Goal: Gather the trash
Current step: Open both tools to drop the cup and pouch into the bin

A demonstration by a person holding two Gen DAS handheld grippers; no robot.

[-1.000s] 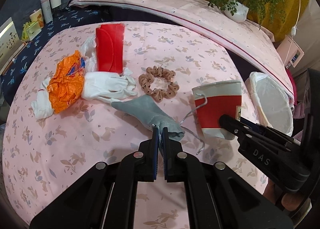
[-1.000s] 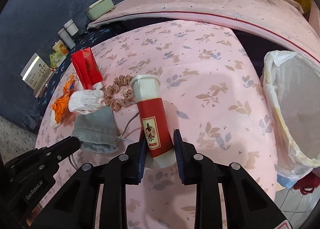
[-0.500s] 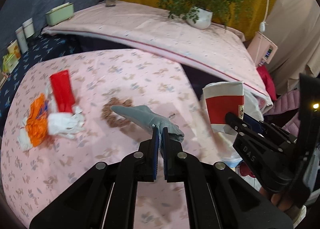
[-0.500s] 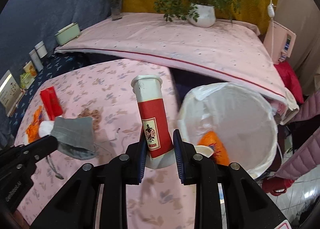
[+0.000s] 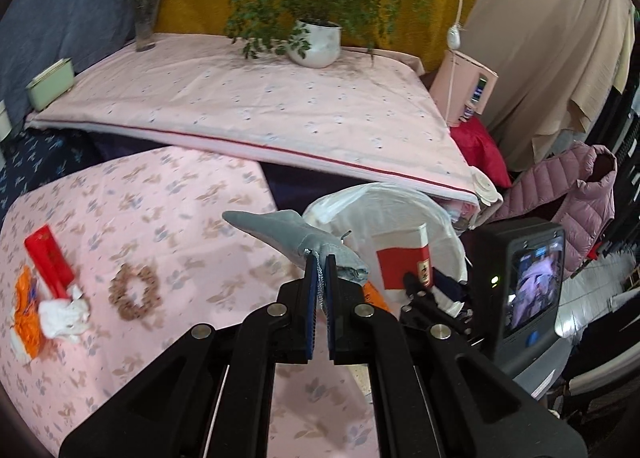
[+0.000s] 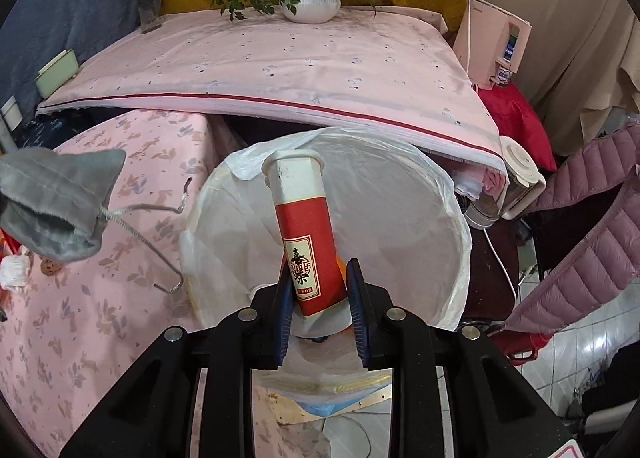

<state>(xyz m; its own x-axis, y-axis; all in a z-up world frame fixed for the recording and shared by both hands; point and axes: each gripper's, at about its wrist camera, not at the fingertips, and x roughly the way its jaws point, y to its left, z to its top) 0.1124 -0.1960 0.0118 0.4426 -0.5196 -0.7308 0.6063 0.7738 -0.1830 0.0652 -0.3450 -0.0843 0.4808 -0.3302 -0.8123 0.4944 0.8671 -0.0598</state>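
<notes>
The right gripper (image 6: 320, 298) tilts steeply down over the white-lined round trash bin (image 6: 400, 194), its fingers (image 6: 285, 310) part-way apart and clamped on the base of a red and cream paper tube (image 6: 306, 230) that leans upright above the bin's mouth. The left gripper (image 5: 320, 290) also angles down, fingers (image 5: 310, 298) pressed nearly together on the drawstring of a grey cloth pouch (image 5: 288, 236), which hangs in the air at the bin's near rim. Farther left on the pink floral tabletop (image 5: 160, 198) lie a brown scrunchie (image 5: 136, 292), a red packet (image 5: 48, 260) and what seems to be crumpled orange and white wrappers (image 5: 40, 318), somewhat blurred.
</notes>
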